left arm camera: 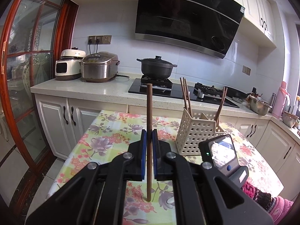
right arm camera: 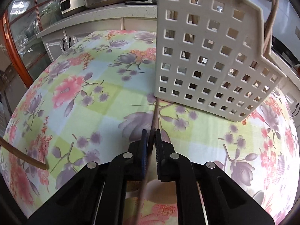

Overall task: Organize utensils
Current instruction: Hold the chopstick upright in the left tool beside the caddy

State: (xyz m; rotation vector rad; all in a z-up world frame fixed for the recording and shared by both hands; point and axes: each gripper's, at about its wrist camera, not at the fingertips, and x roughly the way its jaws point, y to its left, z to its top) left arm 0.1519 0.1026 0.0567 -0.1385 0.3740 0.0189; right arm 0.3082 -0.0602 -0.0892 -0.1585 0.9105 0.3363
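Observation:
My left gripper (left arm camera: 149,136) is shut on a dark brown chopstick (left arm camera: 149,112) and holds it upright above the floral table. A cream perforated utensil basket (left arm camera: 196,131) stands to its right with several chopsticks (left arm camera: 185,93) in it. My right gripper (right arm camera: 151,136) is shut on a brown chopstick (right arm camera: 155,114) whose tip reaches the basket's lower left corner (right arm camera: 206,56). The other chopstick's end (right arm camera: 24,157) shows at the left of the right wrist view. The right gripper's body (left arm camera: 223,153) shows beside the basket.
The table has a floral cloth (left arm camera: 105,136). Behind it runs a counter (left arm camera: 84,88) with two rice cookers (left arm camera: 100,67), a hob with a black pot (left arm camera: 156,66), steel bowls (left arm camera: 259,105) and a pink flask (left arm camera: 281,99). A glass door (left arm camera: 24,75) stands left.

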